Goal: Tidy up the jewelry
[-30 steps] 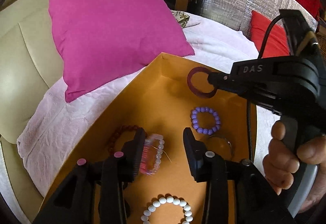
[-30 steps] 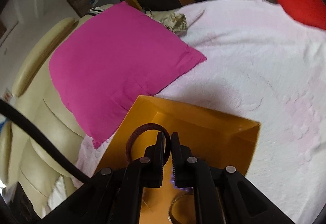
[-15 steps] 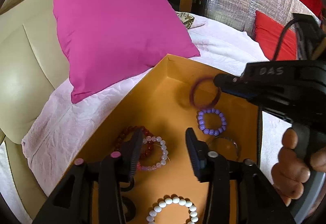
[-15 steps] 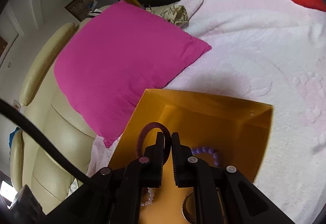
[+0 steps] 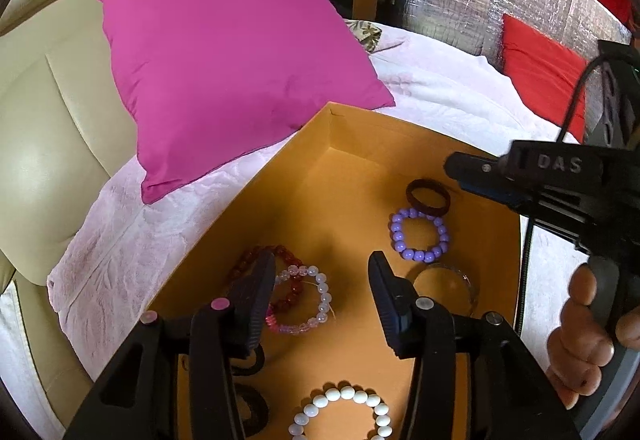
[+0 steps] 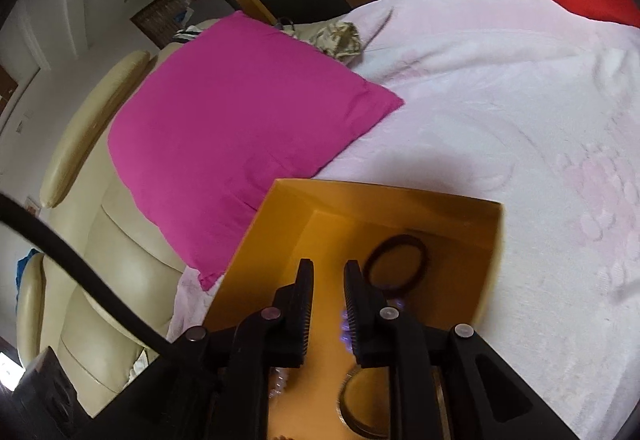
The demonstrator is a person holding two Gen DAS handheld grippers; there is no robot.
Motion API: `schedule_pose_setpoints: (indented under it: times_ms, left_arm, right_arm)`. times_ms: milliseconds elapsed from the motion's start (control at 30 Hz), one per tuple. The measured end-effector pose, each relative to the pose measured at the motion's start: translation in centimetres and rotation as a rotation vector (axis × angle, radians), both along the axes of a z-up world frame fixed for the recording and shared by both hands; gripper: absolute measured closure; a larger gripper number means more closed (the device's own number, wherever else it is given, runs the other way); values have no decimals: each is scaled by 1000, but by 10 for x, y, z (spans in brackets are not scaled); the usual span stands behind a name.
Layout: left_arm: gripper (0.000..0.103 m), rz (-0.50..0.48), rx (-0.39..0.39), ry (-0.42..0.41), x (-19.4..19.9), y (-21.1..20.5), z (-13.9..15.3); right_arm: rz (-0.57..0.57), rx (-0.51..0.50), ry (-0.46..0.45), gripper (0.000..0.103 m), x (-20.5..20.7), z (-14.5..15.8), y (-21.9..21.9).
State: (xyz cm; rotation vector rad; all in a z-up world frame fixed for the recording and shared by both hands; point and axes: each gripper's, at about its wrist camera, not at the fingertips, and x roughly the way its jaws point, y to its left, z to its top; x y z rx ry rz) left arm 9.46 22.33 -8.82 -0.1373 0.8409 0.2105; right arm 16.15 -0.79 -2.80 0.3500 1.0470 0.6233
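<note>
With its jaws parted and empty, the right gripper [image 6: 326, 282] hangs beside the dark bangle [image 5: 428, 196] near the box's [image 5: 280, 175] far edge. That piece looks placed. Also spread empty, the left gripper [image 5: 322, 276] should next pick a beaded bracelet [image 5: 419, 234].

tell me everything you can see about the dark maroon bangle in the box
The dark maroon bangle is a plain, closed band, matte and dark brownish red, with no beads. It lies free on the floor of the orange box near its far wall, slightly tipped, its near edge resting against the purple bead bracelet. The right gripper is open just short of it, not touching.
</note>
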Motion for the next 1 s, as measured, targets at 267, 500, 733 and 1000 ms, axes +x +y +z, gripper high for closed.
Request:
schedule_pose_setpoints:
  times_ms: [267, 500, 733, 1000]
  left_arm:
    - [48, 15, 14, 5, 1, 0, 0]
    - [39, 22, 51, -28, -9, -6, 8]
    - [36, 65, 120, -100, -44, -8, 39]
    - [19, 82, 204, -205, -114, 0, 101]
  right_arm:
    - [-11, -25, -35, 80, -22, 10, -26]
    - [10, -113, -126, 78, -62, 29, -46]
    - [50, -215, -278, 77, -120, 70, -67]
    - [42, -182, -387, 65, -188, 119, -91]
